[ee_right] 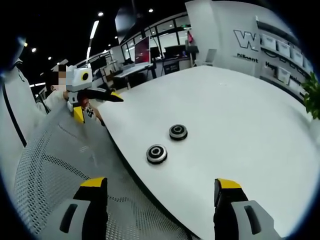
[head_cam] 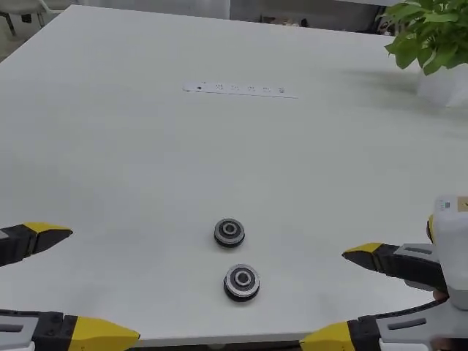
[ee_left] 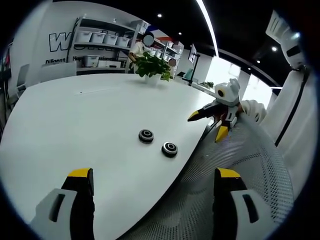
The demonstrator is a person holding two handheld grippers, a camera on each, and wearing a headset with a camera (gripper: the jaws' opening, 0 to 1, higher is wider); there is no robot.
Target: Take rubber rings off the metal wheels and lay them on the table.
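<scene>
Two wheels (head_cam: pixel 229 232): lying near table (head_cam: pixel 146 161) edge.
Left claw (head_cam: pixel 102 284), right claw (head_cam: pixel 324 296): both gaping, empty.
Risk: nudged wheel rolling off.

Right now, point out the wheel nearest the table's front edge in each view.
Head view: near wheel sits low centre, below the far wheel.
Left gripper view: right one of the pair, near centre.
Right gripper view: left one of the pair, near centre.
Shared landmark: the potted plant.

Left gripper (head_cam: pixel 104 284) low at near left, fingers wide apart, holding nothing. Right gripper (head_cam: pixel 322 297) near right, fingers likewise spread, tips pointing inward.
</scene>
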